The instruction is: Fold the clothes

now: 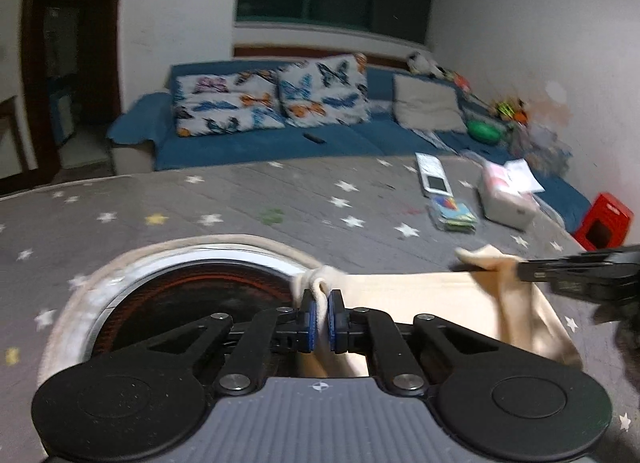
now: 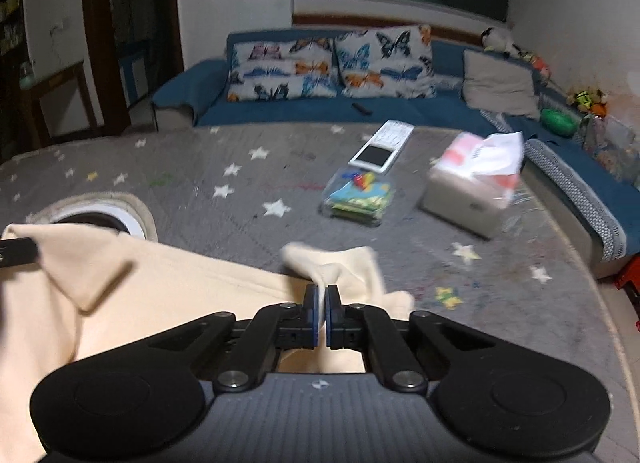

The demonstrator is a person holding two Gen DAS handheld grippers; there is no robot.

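Two grippers hold one cream garment (image 2: 192, 283) stretched above the grey star-print table cover (image 1: 248, 199).
We see the left gripper (image 1: 321, 305) and right gripper (image 2: 322, 301) each pinched tight on a bunched corner; no writing is legible on the tissue box (image 2: 468, 191).

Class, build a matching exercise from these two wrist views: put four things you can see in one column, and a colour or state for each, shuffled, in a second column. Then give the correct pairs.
Things:
1. cream garment
2. sofa
3. tablecloth
4. tissue pack

Descriptions:
A. blue, with butterfly cushions
B. grey with stars
C. pinched in the left gripper and the right gripper
D. a white sheet sticking out of the top

Pairs: 1-C, 2-A, 3-B, 4-D
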